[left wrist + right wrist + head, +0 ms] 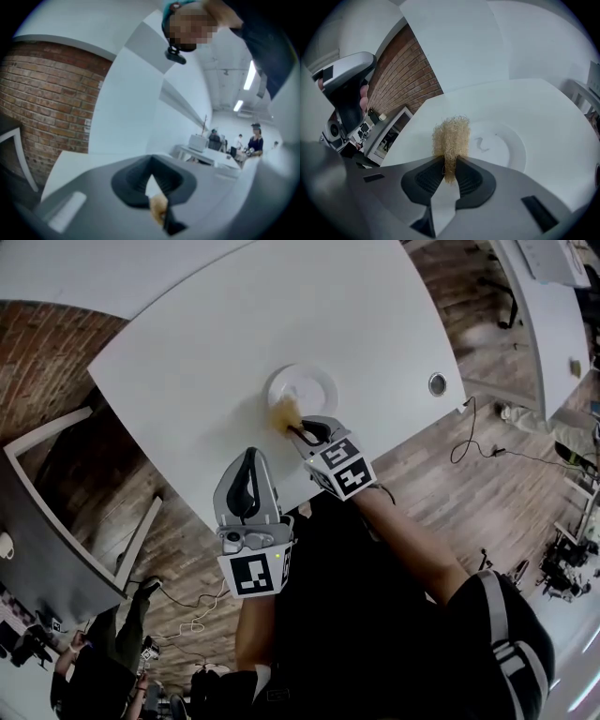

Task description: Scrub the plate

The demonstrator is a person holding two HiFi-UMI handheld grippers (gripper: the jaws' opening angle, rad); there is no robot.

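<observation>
ok, left gripper [249,461] by the near table edge, jaws together, nothing in them. right gripper [302,432] just ahead, clamped on a tan wiry scrubber [284,413]. scrubber sits at the near rim of the white plate [317,382]. plate lies on the white table [178,352].

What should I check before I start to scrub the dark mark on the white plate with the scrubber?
1. Grip on the scrubber: ok, the right gripper is shut on it.
2. The scrubber over the dark mark: not ok, it sits at the rim of the plate, beside the mark.
3. The scrubber pressing on the plate: cannot tell.
4. The plate steadied: not ok, the left gripper is away from it, jaws together, empty.
5. The plate flat on the table: ok.
</observation>
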